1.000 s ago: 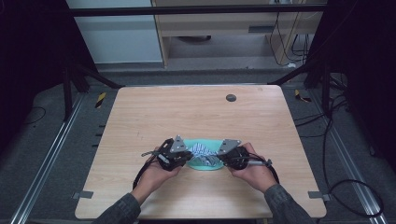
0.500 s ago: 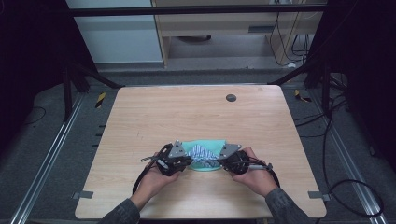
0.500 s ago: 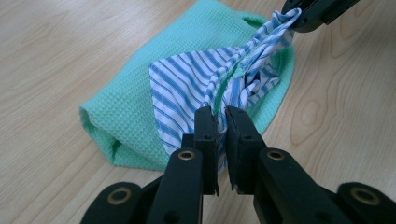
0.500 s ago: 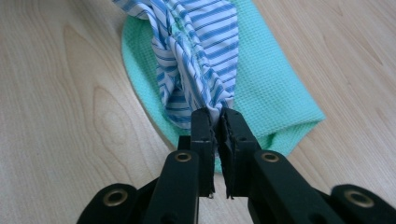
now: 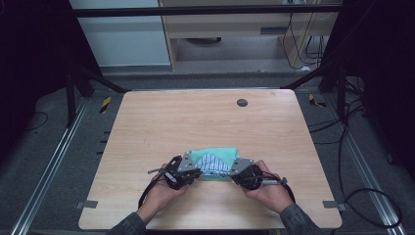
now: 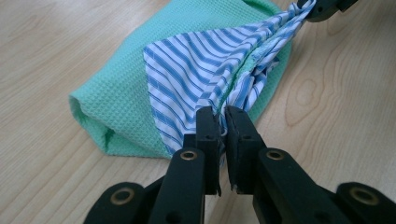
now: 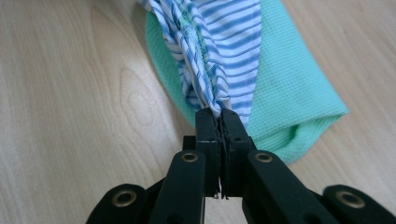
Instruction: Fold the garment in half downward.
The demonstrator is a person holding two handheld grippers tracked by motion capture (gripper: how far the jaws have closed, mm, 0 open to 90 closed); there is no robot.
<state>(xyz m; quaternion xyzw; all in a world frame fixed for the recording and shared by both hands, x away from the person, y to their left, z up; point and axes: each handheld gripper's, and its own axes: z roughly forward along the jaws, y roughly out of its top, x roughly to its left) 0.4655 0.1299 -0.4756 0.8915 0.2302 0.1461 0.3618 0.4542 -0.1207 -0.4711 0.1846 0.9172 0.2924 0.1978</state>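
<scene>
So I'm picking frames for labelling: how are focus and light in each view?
High view: soft, dim at the edges, table evenly lit. Left gripper view: cloth sharp, jaw bases blurred. Right gripper view: cloth sharp, far wood soft, no glare.

Between my fingers [image 6: 208, 135] the striped cloth [image 6: 196, 74] looks thin, smooth and woven, gathered into fine creases where it is pinched. Beyond and beside it the green cloth [image 6: 116, 102] has a coarse waffle texture, matt and thick. The fingers themselves are matt black plastic with brass-coloured rivets. Under them the table [image 7: 65, 93] is pale wood grain with a smooth, faintly satin finish.
</scene>
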